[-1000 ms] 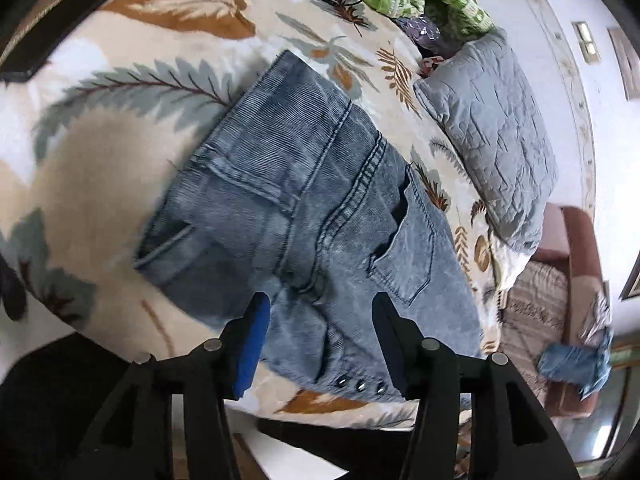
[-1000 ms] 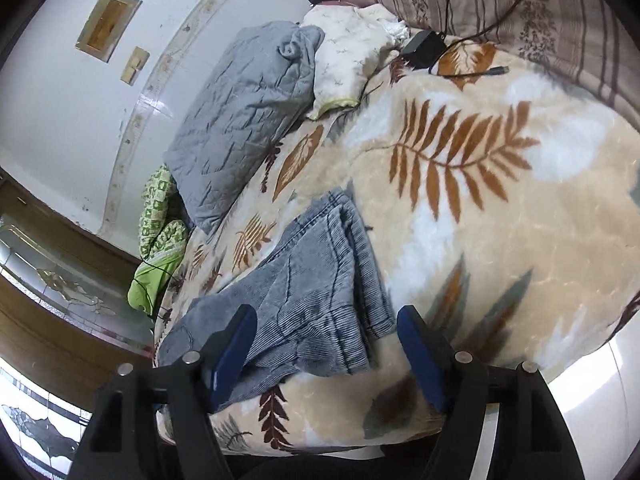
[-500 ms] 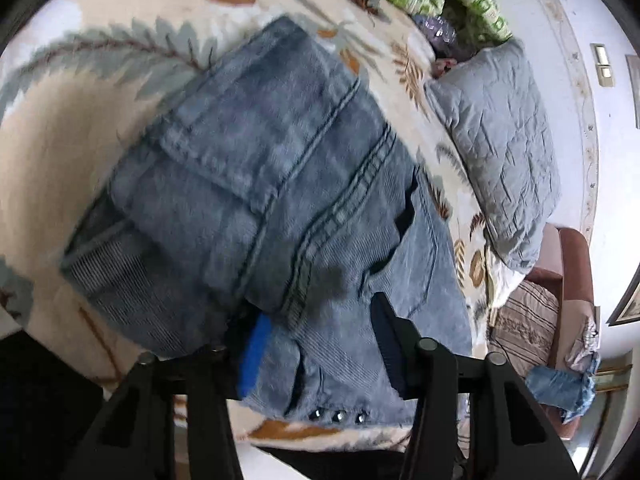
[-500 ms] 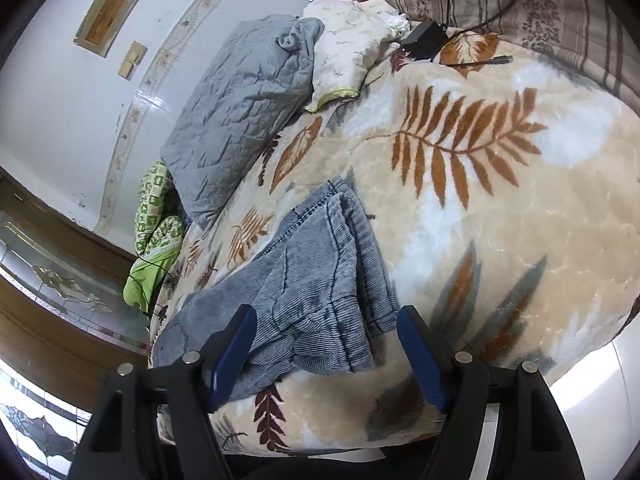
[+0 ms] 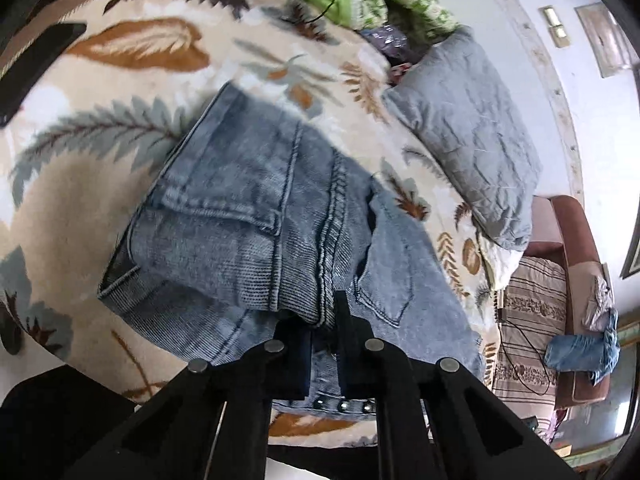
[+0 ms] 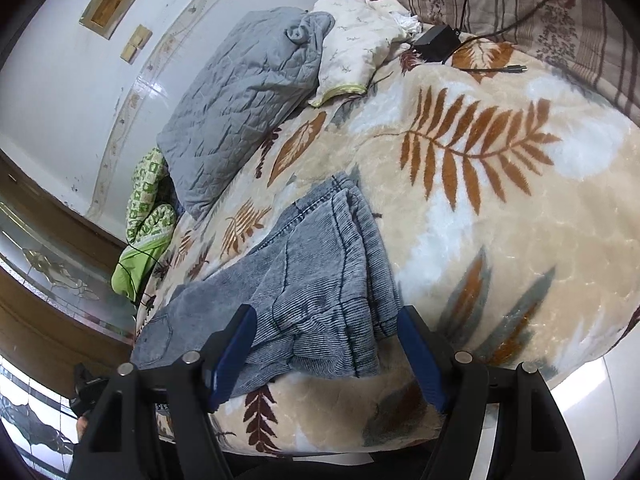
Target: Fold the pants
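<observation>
My left gripper (image 5: 322, 354), low centre of its frame: jaws closing, pads pinching a thick fold of the faded blue denim pants (image 5: 256, 216), near the stitched seam and back pocket. My right gripper (image 6: 326, 354), low centre of its own frame: jaws wide apart, empty, hovering at the pants' rumpled near edge. The pants lie partly folded mid-frame on a cream plush blanket with leaf print (image 6: 500, 216). Judged heavy, limp, grippy; best taken at seams or waistband. Grey quilted pillow (image 5: 464, 132) upper right.

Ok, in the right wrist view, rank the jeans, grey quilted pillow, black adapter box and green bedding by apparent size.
1-2. Jeans and grey quilted pillow: similar; jeans are nearer, so unsure.
3. Green bedding.
4. Black adapter box.
</observation>
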Motion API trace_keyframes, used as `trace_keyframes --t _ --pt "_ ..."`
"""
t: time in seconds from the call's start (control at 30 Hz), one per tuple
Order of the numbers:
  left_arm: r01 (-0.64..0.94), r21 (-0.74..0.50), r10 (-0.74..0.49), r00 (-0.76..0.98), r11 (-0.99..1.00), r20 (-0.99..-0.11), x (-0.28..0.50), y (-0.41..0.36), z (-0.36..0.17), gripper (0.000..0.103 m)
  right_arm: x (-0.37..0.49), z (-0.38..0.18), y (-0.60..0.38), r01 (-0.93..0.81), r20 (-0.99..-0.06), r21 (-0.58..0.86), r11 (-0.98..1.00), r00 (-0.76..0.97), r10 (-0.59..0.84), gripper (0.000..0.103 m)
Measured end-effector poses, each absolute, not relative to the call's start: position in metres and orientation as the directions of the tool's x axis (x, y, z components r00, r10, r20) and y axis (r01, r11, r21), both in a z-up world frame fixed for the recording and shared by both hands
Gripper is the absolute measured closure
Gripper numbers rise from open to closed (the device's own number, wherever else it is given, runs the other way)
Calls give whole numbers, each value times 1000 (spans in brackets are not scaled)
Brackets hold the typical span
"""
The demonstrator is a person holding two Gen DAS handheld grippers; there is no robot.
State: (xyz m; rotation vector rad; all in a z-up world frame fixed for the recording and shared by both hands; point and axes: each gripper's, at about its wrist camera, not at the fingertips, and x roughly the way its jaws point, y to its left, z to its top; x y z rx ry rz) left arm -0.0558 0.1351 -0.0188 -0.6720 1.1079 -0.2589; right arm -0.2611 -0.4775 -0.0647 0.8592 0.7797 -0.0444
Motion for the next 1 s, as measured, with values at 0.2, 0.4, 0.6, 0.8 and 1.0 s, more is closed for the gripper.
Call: trace_keyframes --t 0.2,0.4,0.6,0.8,1.0 --pt "-62 -619 -527 464 783 -712 -69 136 3 94 -248 -62 -483 343 -644 662 667 715 271 28" --pt "-140 -638 -530 439 757 -725 -61 150 -20 94 -216 -71 -482 308 -657 658 687 680 325 35" --pt "-160 -656 -531 463 738 -710 -49 156 -15 95 -176 -32 -468 280 -717 552 786 640 276 87" --pt "-136 -697 -540 536 704 -649 -38 161 17 95 -123 77 -469 167 -564 558 813 794 224 87" --pt "-82 -690 -537 565 719 -627 -62 163 18 95 -138 153 -449 39 -311 449 893 943 115 87"
